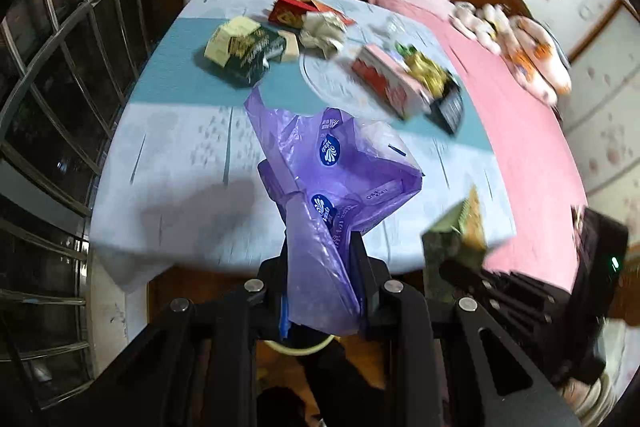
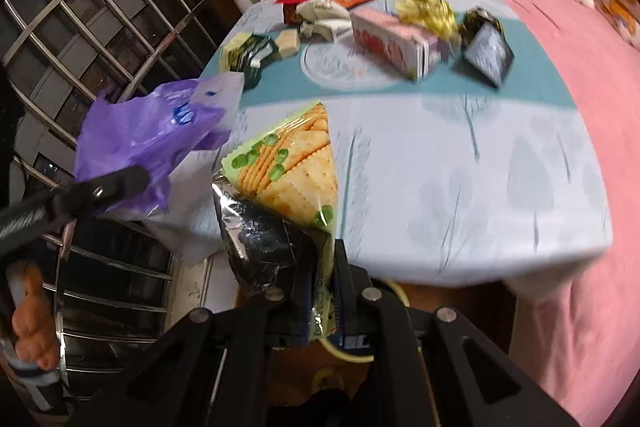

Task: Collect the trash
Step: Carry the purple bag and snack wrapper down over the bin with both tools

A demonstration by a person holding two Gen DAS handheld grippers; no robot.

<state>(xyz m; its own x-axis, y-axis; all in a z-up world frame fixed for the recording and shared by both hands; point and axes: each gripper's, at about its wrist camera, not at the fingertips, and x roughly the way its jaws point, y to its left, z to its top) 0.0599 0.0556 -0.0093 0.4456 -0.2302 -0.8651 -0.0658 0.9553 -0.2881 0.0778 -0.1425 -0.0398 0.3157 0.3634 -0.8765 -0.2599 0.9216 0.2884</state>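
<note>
The table (image 1: 172,155), under a pale blue cloth, fills the middle of both views, with a pink bed (image 2: 568,75) running down the right side and a barred window (image 1: 60,75) on the left. The purple bag (image 1: 340,179) rises from the bottom centre of the left wrist view, its lower part pinched between the closed jaws of the left gripper (image 1: 320,259); in the right wrist view it hangs at middle left. The cracker wrapper (image 2: 292,163), green with a silver inside, stands at the centre of the right wrist view, clamped in the right gripper (image 2: 316,267). More trash lies across the far part of the table: a pink-and-red box (image 2: 394,41), a dark green box (image 1: 244,51), crumpled paper (image 1: 322,31), gold foil (image 2: 428,11) and a black packet (image 2: 486,51).
</note>
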